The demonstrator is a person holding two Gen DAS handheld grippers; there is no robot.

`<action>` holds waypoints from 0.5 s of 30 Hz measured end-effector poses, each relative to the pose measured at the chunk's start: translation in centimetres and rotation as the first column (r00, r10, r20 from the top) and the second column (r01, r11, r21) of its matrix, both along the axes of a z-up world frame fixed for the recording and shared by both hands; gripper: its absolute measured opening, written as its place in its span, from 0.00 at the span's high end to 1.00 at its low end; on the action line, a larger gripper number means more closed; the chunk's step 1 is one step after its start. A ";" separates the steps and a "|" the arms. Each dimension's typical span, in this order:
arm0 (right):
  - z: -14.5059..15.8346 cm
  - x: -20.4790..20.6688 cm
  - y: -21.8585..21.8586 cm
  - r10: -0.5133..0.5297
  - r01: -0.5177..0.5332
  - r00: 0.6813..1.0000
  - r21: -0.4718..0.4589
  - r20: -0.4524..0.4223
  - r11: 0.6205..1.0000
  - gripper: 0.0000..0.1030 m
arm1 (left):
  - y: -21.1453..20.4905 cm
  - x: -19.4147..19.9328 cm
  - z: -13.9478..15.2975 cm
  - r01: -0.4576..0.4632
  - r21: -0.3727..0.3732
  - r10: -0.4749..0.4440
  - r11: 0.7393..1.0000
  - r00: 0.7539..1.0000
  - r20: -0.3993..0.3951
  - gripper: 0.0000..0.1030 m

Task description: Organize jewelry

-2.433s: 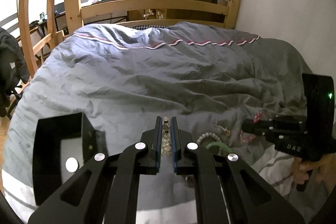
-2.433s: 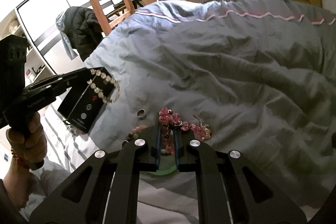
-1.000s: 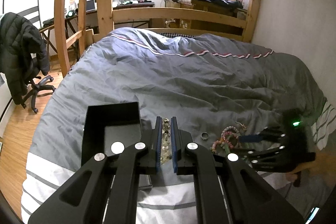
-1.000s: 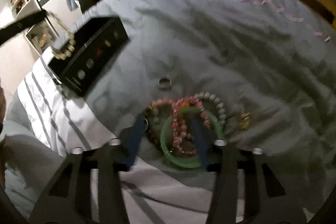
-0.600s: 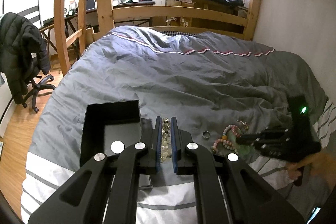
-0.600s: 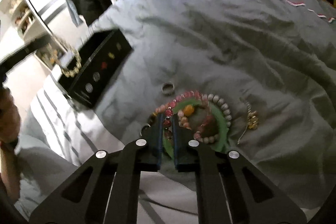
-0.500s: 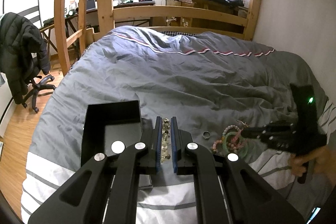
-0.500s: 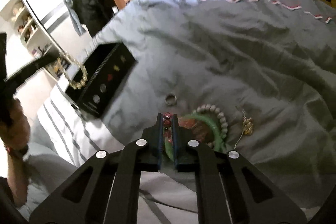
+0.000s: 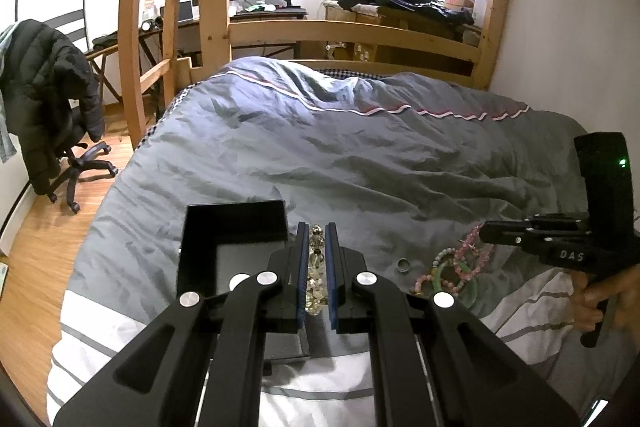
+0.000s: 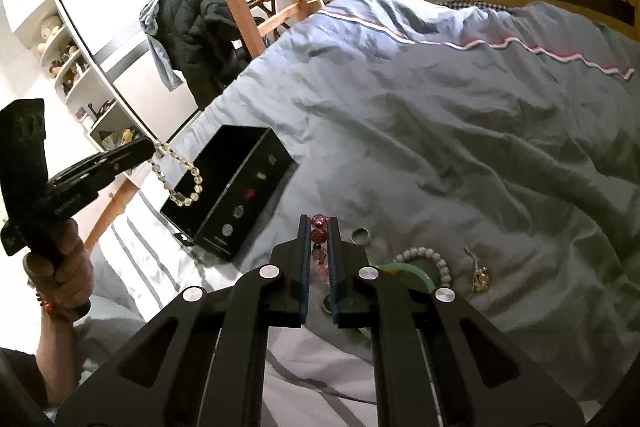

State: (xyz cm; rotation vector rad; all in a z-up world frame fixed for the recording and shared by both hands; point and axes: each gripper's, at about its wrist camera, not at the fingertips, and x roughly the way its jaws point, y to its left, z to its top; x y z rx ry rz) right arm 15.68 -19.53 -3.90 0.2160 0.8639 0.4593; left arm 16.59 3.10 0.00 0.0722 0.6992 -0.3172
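Note:
My left gripper (image 9: 316, 231) is shut on a clear crystal bead bracelet (image 9: 316, 267); in the right wrist view the bracelet (image 10: 182, 183) hangs from it beside the open black jewelry box (image 10: 236, 187). The box (image 9: 236, 235) lies just left of my left fingers. My right gripper (image 10: 319, 223) is shut on a pink bead bracelet (image 10: 319, 235), lifted above the pile; in the left wrist view the pink bracelet (image 9: 474, 247) dangles from it. On the duvet lie a green bangle (image 10: 416, 273), a white bead bracelet (image 10: 430, 257), a silver ring (image 10: 361, 235) and a gold chain (image 10: 480, 275).
The grey duvet (image 9: 360, 155) covers the bed, with a white striped sheet (image 9: 320, 379) at the near edge. A wooden bed frame and ladder (image 9: 136, 39) stand behind. An office chair with a black jacket (image 9: 52, 107) is at the left.
My right gripper opened over the pile, shut on the pink bracelet and lifted it off the duvet. My left gripper has held the crystal bracelet by the box almost still.

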 end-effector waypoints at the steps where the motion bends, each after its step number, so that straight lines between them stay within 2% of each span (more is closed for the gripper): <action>1: 0.3 0.1 0.3 0.003 -0.003 1.000 0.000 0.005 1.000 0.92 | 0.1 0.1 0.0 -0.005 0.001 0.005 1.000 1.000 0.001 0.92; 15: 2.4 2.0 5.7 0.066 -0.065 0.997 -0.029 0.034 0.997 0.92 | 3.5 1.0 0.2 -0.073 0.021 0.073 0.997 0.997 -0.012 0.92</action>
